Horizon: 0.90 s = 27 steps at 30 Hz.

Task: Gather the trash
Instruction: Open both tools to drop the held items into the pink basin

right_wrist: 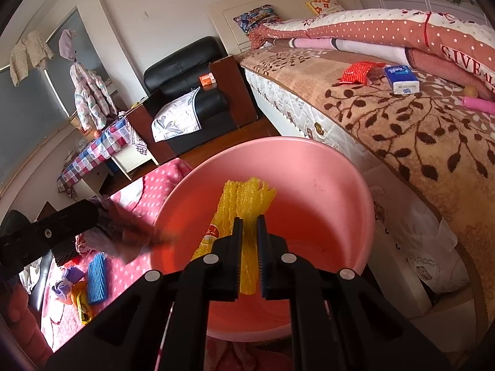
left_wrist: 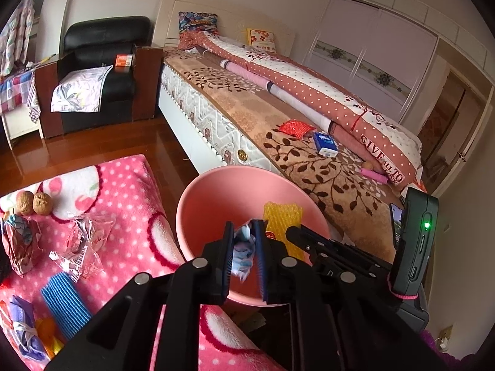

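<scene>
A pink plastic bin [left_wrist: 216,191] [right_wrist: 324,179] stands between a pink dotted blanket [left_wrist: 130,185] and the bed. My left gripper [left_wrist: 246,232] is shut on a crumpled blue and white wrapper [left_wrist: 244,247] and holds it over the bin's mouth. My right gripper [right_wrist: 250,225] is shut on a yellow foam net [right_wrist: 244,204] and holds it over the bin; the net also shows in the left wrist view [left_wrist: 283,219]. The left gripper shows blurred at the left of the right wrist view [right_wrist: 62,228].
On the blanket lie two walnuts [left_wrist: 34,203], a clear wrapper [left_wrist: 80,241], a blue foam sleeve [left_wrist: 63,303], a patterned bag [left_wrist: 18,241] and purple and orange scraps [left_wrist: 27,334]. On the bed [left_wrist: 309,160] lie a red packet [left_wrist: 294,128], a tissue pack [left_wrist: 324,143] and a pink tube [left_wrist: 374,175].
</scene>
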Available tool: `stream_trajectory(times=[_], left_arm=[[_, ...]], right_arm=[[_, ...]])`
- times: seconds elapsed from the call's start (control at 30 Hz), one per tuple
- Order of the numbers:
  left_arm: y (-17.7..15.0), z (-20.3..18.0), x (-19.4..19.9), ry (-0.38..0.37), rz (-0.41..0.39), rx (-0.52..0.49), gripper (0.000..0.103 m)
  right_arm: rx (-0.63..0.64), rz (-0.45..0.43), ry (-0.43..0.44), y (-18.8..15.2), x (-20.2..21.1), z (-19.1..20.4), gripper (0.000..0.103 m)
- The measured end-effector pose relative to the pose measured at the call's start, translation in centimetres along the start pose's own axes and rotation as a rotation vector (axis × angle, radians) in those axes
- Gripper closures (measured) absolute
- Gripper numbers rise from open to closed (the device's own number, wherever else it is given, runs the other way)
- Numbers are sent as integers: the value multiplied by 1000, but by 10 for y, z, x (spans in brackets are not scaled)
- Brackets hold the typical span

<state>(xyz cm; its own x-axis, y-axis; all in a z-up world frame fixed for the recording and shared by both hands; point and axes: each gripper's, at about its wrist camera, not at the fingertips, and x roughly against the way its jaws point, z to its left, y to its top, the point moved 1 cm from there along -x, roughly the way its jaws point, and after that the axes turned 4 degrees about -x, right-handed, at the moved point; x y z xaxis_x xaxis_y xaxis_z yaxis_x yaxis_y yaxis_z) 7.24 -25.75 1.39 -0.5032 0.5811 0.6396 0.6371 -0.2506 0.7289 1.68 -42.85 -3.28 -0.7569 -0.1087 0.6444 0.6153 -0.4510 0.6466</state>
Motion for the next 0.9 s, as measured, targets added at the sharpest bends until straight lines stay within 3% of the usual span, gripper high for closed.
stream_trajectory(times=[0.1,0.2,0.3,0.4,0.9], left_arm=[[0,1,1,-1,0,4,76],[0,1,4,0,-7,4,71],[1,1,7,1,-12,7,67],[0,4,10,4,-18,16,66],[-21,42,43,99,-25,76,64]], right_arm=[[-8,11,-2,-1,-2,0,93],[-8,23,-2,-1,-4,2,91],[-4,26,1,-1,-4,4,79],[-2,21,6,-1,-3,5,74],[63,-4,47,-4,13,36,71]])
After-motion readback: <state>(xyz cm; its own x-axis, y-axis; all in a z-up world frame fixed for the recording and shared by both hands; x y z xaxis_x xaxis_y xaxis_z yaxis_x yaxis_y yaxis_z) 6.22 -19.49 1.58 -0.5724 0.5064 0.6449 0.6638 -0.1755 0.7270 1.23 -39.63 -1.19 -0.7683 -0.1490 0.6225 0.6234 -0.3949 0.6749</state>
